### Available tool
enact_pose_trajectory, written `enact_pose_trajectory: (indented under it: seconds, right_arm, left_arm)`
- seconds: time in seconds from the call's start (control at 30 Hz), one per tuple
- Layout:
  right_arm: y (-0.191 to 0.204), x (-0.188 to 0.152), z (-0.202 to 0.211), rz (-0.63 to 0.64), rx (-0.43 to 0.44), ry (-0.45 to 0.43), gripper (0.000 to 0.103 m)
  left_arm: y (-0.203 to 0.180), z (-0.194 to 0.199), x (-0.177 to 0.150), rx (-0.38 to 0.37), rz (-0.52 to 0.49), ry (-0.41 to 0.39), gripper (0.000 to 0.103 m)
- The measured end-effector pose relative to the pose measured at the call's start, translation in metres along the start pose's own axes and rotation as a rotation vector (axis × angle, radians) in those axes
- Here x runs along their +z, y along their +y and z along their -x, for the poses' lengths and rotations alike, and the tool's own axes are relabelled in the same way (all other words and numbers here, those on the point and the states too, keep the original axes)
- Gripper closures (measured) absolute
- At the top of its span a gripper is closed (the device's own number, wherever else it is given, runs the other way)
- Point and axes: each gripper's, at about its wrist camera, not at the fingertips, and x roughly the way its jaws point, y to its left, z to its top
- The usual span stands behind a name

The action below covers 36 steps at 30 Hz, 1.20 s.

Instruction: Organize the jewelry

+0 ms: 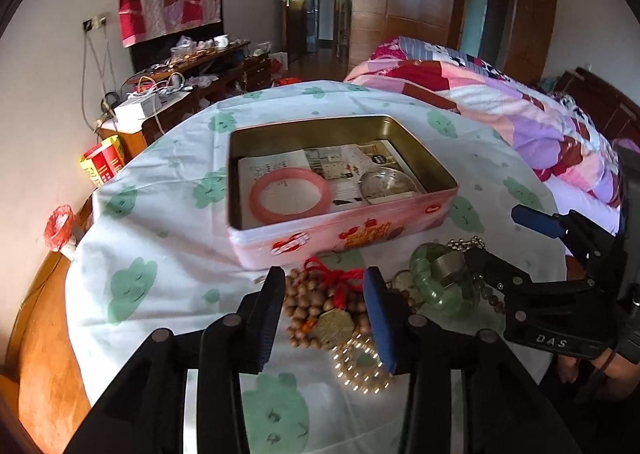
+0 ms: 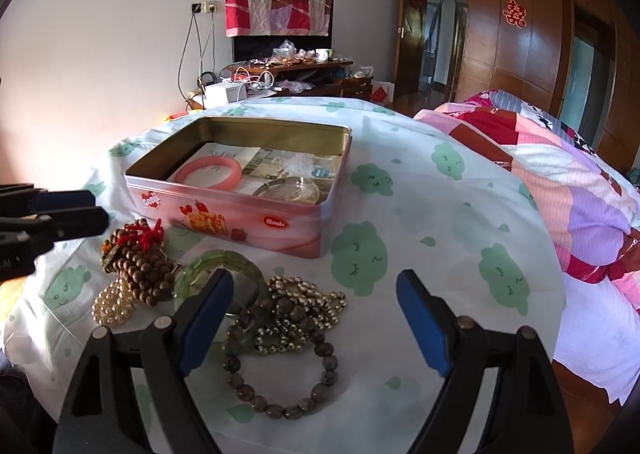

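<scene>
Cloud-print cloth [image 2: 400,222] over round table, bed [image 2: 560,174] beside; left tool [image 1: 326,310] and right tool [image 2: 316,318] spread.

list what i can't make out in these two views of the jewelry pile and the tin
- Green bangle: right wrist view, its near side is hidden behind a gripper finger.
- Pearl bracelet: left wrist view, partly covered by a gripper finger.
- Papers in the tin: print too small to read in both views.
- Clear glass piece in the tin: transparent, so what it is cannot be told.
</scene>
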Motion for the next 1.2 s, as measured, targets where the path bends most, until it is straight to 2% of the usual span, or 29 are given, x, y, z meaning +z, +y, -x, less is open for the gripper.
enact_pose_trajectory:
  seconds: [0.17, 0.23, 0.3, 0.37, 0.57, 0.77, 0.87, 0.93, 1.03, 1.13, 1.2]
  right_arm:
    - [-0.004, -0.001, -0.002, -0.012, -0.003, 0.004, 0.017]
    - [-0.005, -0.001, -0.002, -0.009, -0.008, 0.005, 0.017]
    - [-0.006, -0.002, -0.003, -0.011, -0.010, 0.007, 0.017]
    - [-0.008, -0.002, -0.003, -0.017, -0.009, 0.007, 0.017]
    - [-0.011, -0.003, -0.002, -0.027, -0.014, 0.003, 0.017]
    - [-0.007, -0.002, 0.002, -0.012, -0.014, -0.015, 0.017]
    - [-0.006, -0.001, 0.002, -0.009, -0.012, -0.016, 0.017]
    - [-0.003, -0.001, 0.003, 0.002, 0.001, -0.016, 0.017]
    - [0.004, 0.000, 0.003, 0.023, 0.017, -0.017, 0.018]
    - [0.013, 0.000, 0.003, 0.056, 0.034, -0.014, 0.027]
    - [0.017, 0.001, 0.002, 0.070, 0.045, -0.009, 0.030]
  left_arm:
    - [-0.016, -0.019, 0.002, -0.007, -0.064, 0.026, 0.062]
    - [-0.017, -0.027, -0.001, -0.014, -0.063, 0.056, 0.066]
    - [-0.014, -0.031, -0.002, -0.013, -0.044, 0.072, 0.103]
    - [-0.005, -0.027, -0.002, -0.034, 0.006, 0.064, 0.103]
    - [0.009, 0.012, 0.004, -0.039, 0.050, -0.041, 0.103]
    - [0.029, 0.036, 0.010, -0.035, 0.106, -0.094, 0.103]
    - [0.039, 0.045, 0.014, -0.018, 0.129, -0.121, 0.103]
    - [0.043, 0.049, 0.017, 0.021, 0.126, -0.139, 0.103]
    - [0.047, 0.044, 0.015, 0.048, 0.131, -0.128, 0.103]
    - [0.052, 0.036, 0.010, 0.050, 0.144, -0.100, 0.103]
    - [0.052, 0.031, 0.008, 0.048, 0.144, -0.084, 0.103]
